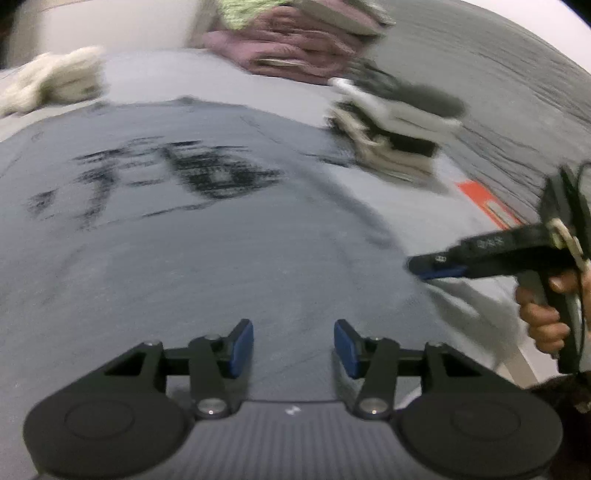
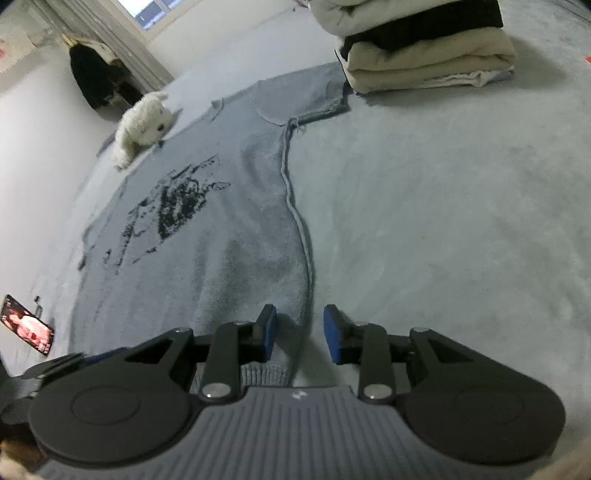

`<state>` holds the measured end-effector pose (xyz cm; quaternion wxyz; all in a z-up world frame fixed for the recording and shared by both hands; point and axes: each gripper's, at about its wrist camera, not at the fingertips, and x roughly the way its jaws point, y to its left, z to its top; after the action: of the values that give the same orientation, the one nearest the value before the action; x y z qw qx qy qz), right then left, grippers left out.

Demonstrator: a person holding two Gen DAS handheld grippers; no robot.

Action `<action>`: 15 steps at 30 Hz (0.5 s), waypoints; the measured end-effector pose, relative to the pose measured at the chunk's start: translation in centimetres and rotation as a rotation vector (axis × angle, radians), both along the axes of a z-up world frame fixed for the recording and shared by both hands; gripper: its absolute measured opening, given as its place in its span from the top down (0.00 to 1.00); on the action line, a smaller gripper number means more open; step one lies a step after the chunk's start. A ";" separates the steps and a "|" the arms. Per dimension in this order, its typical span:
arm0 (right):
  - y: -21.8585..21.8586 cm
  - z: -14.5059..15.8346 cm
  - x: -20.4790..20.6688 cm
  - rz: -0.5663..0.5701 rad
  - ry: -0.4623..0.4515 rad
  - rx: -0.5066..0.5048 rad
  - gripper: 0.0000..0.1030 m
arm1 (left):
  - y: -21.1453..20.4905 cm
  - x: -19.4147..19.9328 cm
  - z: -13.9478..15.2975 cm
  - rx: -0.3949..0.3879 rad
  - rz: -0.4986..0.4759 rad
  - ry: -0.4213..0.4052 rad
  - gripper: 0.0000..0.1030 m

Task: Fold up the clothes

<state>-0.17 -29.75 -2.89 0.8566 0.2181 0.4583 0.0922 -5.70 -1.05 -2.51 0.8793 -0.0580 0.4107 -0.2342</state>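
Grey T-shirt laid flat on the bed, ready for folding

Both tools, left (image 1: 293, 349) and right (image 2: 300, 334), hovered spread and empty over the T-shirt (image 2: 207, 221); best to pinch the hem (image 2: 264, 373) squarely, both layers together.

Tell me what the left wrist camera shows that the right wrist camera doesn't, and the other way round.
Only the left wrist view shows a pile of pink clothes beyond the shirt and the hand that carries the right gripper. Only the right wrist view shows a phone with a lit screen, a window and a dark coat hanging by the wall. Both show the grey printed shirt spread flat, the white plush toy, a stack of folded clothes, and open jaws with nothing between them.
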 end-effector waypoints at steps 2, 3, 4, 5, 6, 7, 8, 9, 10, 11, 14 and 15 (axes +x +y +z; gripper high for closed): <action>0.2 0.1 0.1 -0.007 0.022 0.013 0.67 | 2.3 -0.5 0.1 0.019 0.057 0.011 0.50; 0.3 0.1 0.1 -0.012 0.034 0.022 0.67 | 3.5 -0.8 0.2 0.031 0.085 0.017 0.50; 0.3 0.1 0.1 -0.016 0.045 0.031 0.67 | 4.6 -1.2 0.3 0.043 0.114 0.023 0.49; 0.3 0.0 -0.1 -0.018 0.056 0.038 0.67 | 5.8 -1.6 0.4 0.053 0.145 0.034 0.48; 0.3 0.0 -0.4 -0.018 0.067 0.044 0.67 | 7.0 -1.9 0.4 0.055 0.173 0.044 0.48; 0.2 -0.1 -0.7 -0.020 0.076 0.052 0.67 | 8.2 -2.2 0.5 0.056 0.201 0.053 0.47; 0.1 -0.1 -1.0 -0.023 0.086 0.062 0.67 | 9.4 -2.6 0.5 0.057 0.228 0.063 0.47; -0.1 -0.1 -1.3 -0.026 0.099 0.075 0.67 | 10.6 -3.0 0.6 0.051 0.254 0.071 0.47; -0.3 -0.1 -1.7 -0.029 0.117 0.093 0.67 | 11.9 -3.5 0.7 0.043 0.278 0.078 0.47; -0.6 -0.2 -2.1 -0.032 0.133 0.113 0.67 | 13.0 -4.0 0.7 0.034 0.303 0.086 0.47; -1.2 -0.6 -3.4 -0.043 0.176 0.182 0.67 | 16.6 -5.4 0.9 -0.012 0.368 0.114 0.47; -1.4 -0.7 -3.8 -0.046 0.187 0.206 0.67 | 17.5 -5.6 0.8 -0.034 0.383 0.134 0.47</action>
<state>-3.99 -31.18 -3.60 0.7850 0.3232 0.5193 0.0982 -11.34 16.45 -1.74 0.8774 -0.1652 0.4456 -0.0652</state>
